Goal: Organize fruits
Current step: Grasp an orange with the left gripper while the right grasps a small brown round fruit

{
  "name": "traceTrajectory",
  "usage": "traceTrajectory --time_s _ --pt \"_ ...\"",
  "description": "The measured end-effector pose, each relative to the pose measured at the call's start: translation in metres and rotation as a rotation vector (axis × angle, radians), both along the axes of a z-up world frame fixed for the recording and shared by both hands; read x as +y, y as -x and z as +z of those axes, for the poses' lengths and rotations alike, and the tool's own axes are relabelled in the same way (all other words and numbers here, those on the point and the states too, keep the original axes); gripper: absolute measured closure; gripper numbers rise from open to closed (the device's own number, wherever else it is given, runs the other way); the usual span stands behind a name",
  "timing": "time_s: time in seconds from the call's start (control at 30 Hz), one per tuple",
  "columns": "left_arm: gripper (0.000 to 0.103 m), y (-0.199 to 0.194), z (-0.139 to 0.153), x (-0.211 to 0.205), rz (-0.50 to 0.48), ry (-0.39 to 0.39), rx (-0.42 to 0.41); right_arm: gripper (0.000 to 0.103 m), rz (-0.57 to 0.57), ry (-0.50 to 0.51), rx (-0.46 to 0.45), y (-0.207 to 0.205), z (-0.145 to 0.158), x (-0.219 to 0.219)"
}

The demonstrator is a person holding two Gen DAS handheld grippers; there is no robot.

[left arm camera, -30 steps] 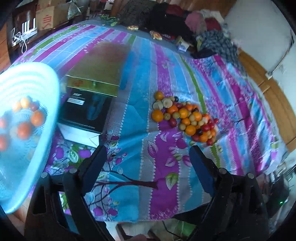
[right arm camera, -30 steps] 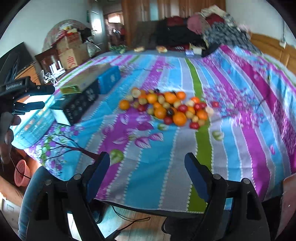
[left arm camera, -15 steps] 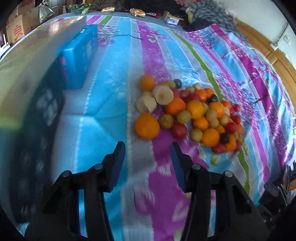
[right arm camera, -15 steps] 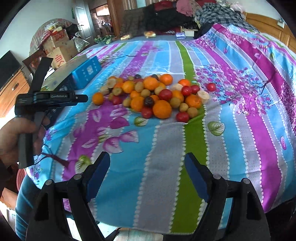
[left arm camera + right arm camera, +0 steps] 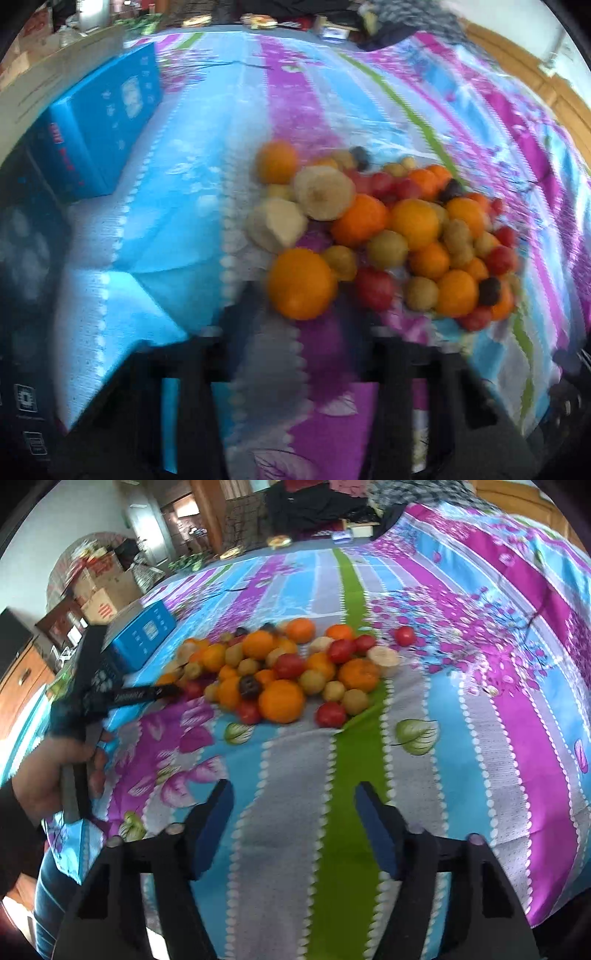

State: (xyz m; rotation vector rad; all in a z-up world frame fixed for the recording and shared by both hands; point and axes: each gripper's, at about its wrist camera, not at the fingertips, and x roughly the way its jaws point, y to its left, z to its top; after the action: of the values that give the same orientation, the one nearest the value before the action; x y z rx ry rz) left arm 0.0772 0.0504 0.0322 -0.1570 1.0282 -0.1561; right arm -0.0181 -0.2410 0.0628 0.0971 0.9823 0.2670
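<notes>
A pile of small fruits [image 5: 388, 236] [image 5: 280, 672] lies on the striped flowered bedsheet [image 5: 184, 229] [image 5: 498, 738]: oranges, red and yellow-green ones, dark plums and banana pieces. My left gripper [image 5: 303, 314] is low at the pile's near left corner, blurred, jaws closing. A large orange [image 5: 301, 282] sits between its fingertips, with a gap still showing on the right side. In the right wrist view a person's hand [image 5: 55, 768] holds that left gripper [image 5: 170, 691]. My right gripper [image 5: 293, 805] hovers over bare sheet short of the pile, jaws closing on nothing.
A blue box [image 5: 103, 122] [image 5: 147, 635] and a black box [image 5: 29, 240] lie on the sheet left of the fruit. Cardboard boxes [image 5: 107, 602] stand beyond the bed's left side. Clothes [image 5: 314, 506] are heaped at the far end. The bed's near edge runs just below the right gripper.
The left gripper swung from beside a light blue basket down to the fruit pile, its jaws narrowing around the near orange. The right gripper came lower and closer to the pile, jaws narrowing.
</notes>
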Motion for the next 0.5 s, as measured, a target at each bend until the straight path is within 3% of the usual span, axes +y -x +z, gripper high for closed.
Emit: traceTrajectory --time_s 0.1,0.27,0.5 --pt "0.067 0.01 0.006 -0.004 -0.009 -0.008 -0.019 0.047 -0.025 -0.009 -0.002 -0.017 -0.002 -0.014" --pt "0.067 0.024 0.007 -0.005 -0.02 0.019 -0.015 0.056 -0.057 -0.007 -0.021 -0.056 -0.004 -0.027" --pt "0.067 0.024 0.002 -0.006 -0.008 0.027 -0.001 0.062 -0.045 0.009 0.018 -0.099 -0.023 -0.019"
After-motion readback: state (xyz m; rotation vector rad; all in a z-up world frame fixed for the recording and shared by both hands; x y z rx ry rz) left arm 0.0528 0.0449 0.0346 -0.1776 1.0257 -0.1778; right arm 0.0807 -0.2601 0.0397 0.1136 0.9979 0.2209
